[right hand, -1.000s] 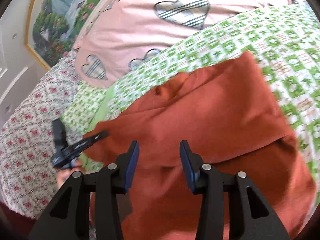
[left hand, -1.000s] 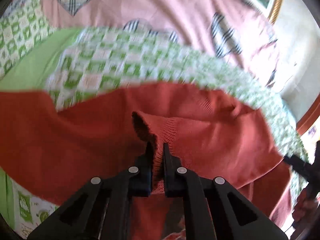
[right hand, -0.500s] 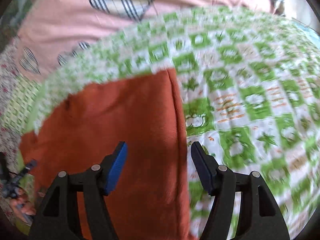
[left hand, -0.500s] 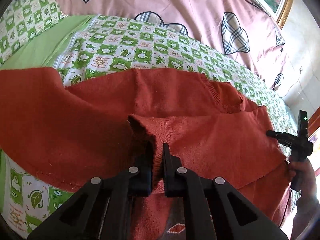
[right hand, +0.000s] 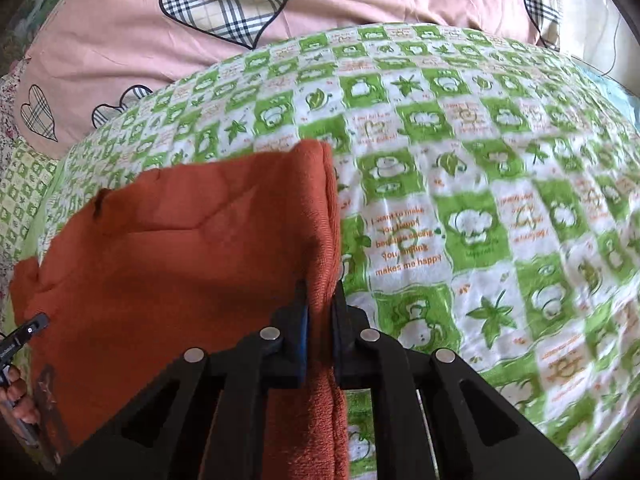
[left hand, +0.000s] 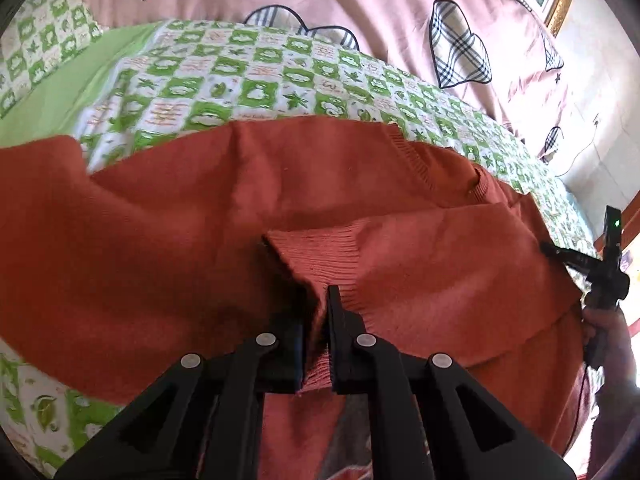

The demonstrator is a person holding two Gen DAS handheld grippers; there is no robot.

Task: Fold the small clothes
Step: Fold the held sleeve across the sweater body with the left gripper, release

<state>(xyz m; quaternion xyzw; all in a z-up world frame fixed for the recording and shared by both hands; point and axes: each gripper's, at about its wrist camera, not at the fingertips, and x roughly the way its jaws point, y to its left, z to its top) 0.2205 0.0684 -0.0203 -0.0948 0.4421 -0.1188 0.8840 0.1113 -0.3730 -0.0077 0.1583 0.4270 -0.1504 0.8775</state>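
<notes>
The rust sweater (left hand: 168,216) is spread on the green checkered sheet (right hand: 460,184), filling the middle of both views. Left gripper (left hand: 318,312) pinches the ribbed cuff (left hand: 320,252) at bottom centre. Right gripper (right hand: 320,304) has just been closing and now clamps the sweater's right edge, also bottom centre.

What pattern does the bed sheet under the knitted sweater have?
The bed sheet has green-and-white checks with leaf and cartoon prints and orange writing, clearest in the right wrist view.
</notes>
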